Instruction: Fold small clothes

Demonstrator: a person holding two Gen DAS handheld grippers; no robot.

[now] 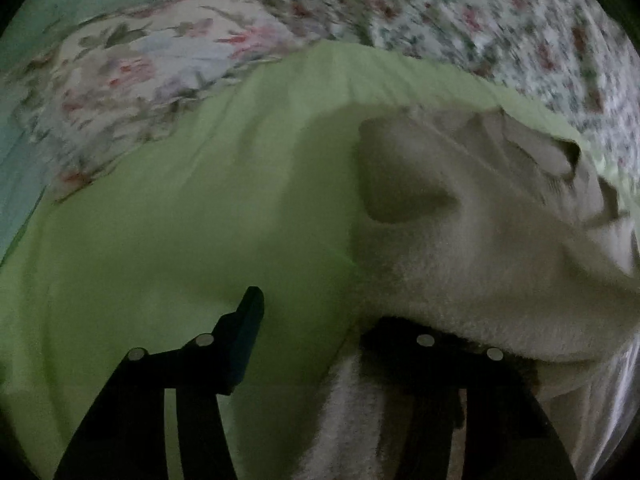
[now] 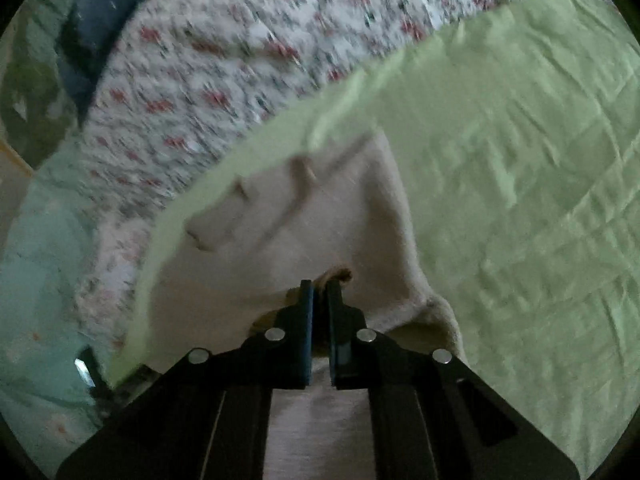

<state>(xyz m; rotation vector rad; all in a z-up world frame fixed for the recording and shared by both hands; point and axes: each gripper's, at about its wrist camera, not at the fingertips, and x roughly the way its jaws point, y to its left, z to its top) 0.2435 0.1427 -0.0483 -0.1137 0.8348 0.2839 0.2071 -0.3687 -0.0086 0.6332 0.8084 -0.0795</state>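
Right gripper pinching the cream fleece garment, left gripper spread wide, one finger under fleece, green sheet, floral quilt

A bed covered with a white quilted bedspread printed with small red flowers carries everything. Spread flat over it lies a light green, creased cotton sheet, its edge running across the floral cover. A large pillow in a pale floral case with pink blooms and grey-green leaves rests on the bed, just beside the sheet's far edge. On the green sheet lies a small cream, fuzzy knitted garment, rumpled and partly raised.
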